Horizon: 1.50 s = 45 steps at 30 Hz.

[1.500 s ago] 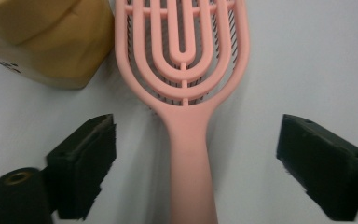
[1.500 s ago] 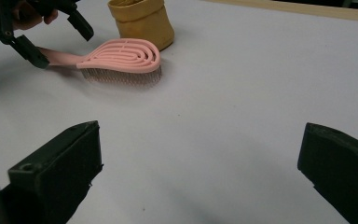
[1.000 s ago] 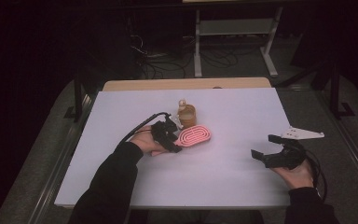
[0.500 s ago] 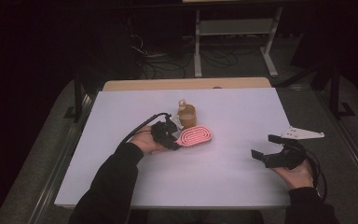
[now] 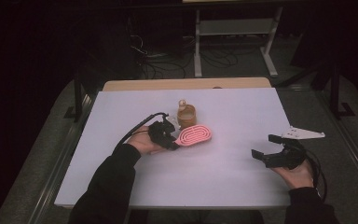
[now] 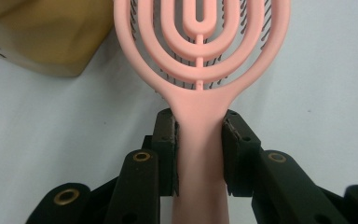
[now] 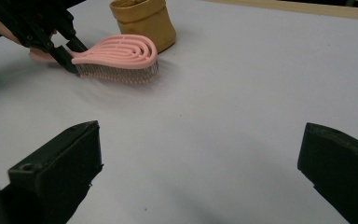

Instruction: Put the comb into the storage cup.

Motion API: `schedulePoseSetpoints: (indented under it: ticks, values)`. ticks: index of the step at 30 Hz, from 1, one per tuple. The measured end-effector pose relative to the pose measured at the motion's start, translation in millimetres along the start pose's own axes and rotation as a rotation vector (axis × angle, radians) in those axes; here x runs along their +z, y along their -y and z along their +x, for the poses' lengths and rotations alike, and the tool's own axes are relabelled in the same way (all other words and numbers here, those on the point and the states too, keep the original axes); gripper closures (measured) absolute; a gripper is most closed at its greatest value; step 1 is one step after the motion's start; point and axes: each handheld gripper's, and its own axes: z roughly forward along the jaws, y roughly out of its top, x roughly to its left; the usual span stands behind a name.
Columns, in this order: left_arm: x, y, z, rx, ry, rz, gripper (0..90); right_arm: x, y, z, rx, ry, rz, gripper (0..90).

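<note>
Two hand-held grippers work over the white worktop (image 5: 223, 182), but only the left hand-held gripper (image 5: 170, 140) is at the pink hairbrush (image 5: 195, 135). Its jaws have just been closing, and in the left gripper view both pads now press on the brush's handle (image 6: 199, 154), one on each flank, just below where the handle widens into the oval head. The brush lies flat, bristles down, near the middle of the worktop, and its long axis runs straight on from the gripper, head pointing away toward the right and slightly to the far side. Just beside the head, on its far side, stands a small tan pouch (image 5: 186, 115); whether they touch I cannot tell. The right hand-held gripper (image 5: 274, 147) rests well apart near the right edge, jaws wide and holding nothing.
</note>
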Motion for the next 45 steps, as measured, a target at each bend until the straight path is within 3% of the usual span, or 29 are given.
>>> schedulePoseSetpoints:
  ticks: [6, 23, 38, 45]
  values:
    - [-14.0, 3.8, -1.4, -0.002, 0.008, -0.024, 69.7, 0.0, 0.2, -0.3, 0.002, 0.0, 0.0, 0.0]
    - [-48.1, 10.8, -7.7, 0.018, -0.036, -0.089, 69.8, 0.7, 0.7, 0.1, 0.005, 0.003, 0.005, 0.0]
    - [-66.7, 3.8, -16.9, 0.055, -0.05, -0.107, 69.8, -0.9, -5.3, 5.1, -0.013, -0.011, -0.013, 0.0]
    - [-74.0, -2.7, -24.7, 0.085, -0.018, -0.126, 69.8, -0.6, -16.7, 12.7, -0.039, -0.019, -0.021, 0.0]
